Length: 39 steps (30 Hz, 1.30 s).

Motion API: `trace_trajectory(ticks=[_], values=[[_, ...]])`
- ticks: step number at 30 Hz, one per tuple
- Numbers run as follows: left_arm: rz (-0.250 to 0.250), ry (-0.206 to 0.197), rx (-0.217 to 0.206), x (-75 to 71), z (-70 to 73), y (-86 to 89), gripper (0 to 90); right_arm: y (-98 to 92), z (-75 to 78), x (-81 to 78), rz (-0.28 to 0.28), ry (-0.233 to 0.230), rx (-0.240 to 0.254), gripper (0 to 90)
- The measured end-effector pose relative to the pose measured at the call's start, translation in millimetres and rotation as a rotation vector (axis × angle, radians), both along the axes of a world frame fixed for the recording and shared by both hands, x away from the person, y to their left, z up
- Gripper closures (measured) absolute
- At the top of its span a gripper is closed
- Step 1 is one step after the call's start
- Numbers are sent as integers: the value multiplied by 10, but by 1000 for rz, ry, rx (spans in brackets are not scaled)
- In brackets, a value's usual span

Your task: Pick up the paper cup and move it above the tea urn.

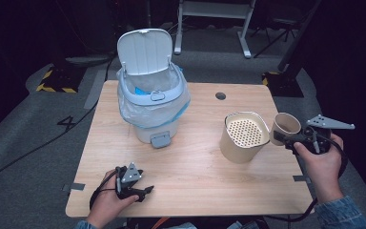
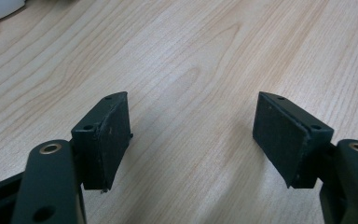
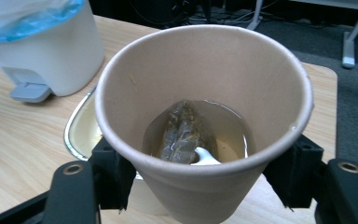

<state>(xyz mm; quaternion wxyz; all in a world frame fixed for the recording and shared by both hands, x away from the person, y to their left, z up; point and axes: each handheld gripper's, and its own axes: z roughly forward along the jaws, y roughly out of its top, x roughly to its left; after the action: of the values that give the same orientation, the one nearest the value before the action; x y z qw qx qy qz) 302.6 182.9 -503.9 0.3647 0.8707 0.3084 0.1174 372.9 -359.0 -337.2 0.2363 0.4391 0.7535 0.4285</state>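
High view, going L to R: left hand-held gripper [image 1: 145,190] is resting low at the near-left of the bench [image 1: 195,176], jaws standing wide w/ nothing between them; left gripper view is showing bare wood between the pads. Behind it, mid-left, a white pedal bin [image 1: 152,102] is standing w/ lid [image 1: 144,50] flipped up and a clear liner [image 1: 176,107] w/ blue edge folded over the rim; can't tell what's inside. Right of centre, a tan container [image 1: 244,137] is sitting w/ a perforated strainer insert [image 1: 247,132] across its top; no dregs visible on it. Just beside that, the paper cup [image 1: 284,128] is being held off the bench in the right hand-held gripper [image 1: 277,137], jaws clamping the cup's wall on both sides, fairly wide apart b/c the cup is wide.

Right gripper view: cup [image 3: 204,126] is tipping slightly toward the camera, holding a shallow pool of pale tea, a soaked tea bag [image 3: 182,135] and something small and white [image 3: 205,157] near it, poss. a tag.

Step in hand, prob.: carrying the cup over to the strainer to drain it. Next move calls for centring the rim over the perforations and tipping slowly so liquid is going through while the bag is staying on top, then bag and cup to the bin. Grip needs to stay gentle, the paper wall is soft.
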Motion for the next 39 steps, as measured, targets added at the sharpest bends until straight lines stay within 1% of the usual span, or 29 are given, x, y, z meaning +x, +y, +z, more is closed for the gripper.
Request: trace_trajectory(ticks=[2,3,10,16,21,22,23,27,28,29,31,35,36,37,39], values=[[0,0,0,0,0,0,281,7,13,37,-4,-7,-28,346],[1,0,0,-1,0,0,281,7,13,37,-4,-7,-28,346],[8,1,-2,-12,-1,-1,282,35,46,152,-23,-10,-97,351],[8,2,0,-10,0,1,282,85,55,219,-24,-15,-158,351],[8,2,-1,-8,0,0,281,132,65,253,-24,-12,-180,352],[7,1,0,-7,1,-1,281,156,67,267,-24,-13,-211,352],[7,1,0,-7,1,-1,281,156,67,267,-24,-13,-211,352],[5,0,0,-2,0,-4,280,201,65,295,-23,-11,-256,353],[5,0,0,-2,0,-4,281,226,63,309,-23,-15,-283,354],[5,0,0,-2,0,-4,281,226,63,309,-23,-15,-283,354],[6,0,0,-3,0,-5,281,252,61,322,-23,-22,-315,355],[6,-1,0,-3,0,-5,281,274,57,345,-17,-24,-342,358],[5,-1,1,-4,0,-5,281,280,48,356,-12,-29,-360,359],[5,-1,1,-4,0,-5,281,280,48,356,-12,-29,-360,359],[5,-1,0,-5,0,-5,281,280,39,368,-9,-31,-386,361]])
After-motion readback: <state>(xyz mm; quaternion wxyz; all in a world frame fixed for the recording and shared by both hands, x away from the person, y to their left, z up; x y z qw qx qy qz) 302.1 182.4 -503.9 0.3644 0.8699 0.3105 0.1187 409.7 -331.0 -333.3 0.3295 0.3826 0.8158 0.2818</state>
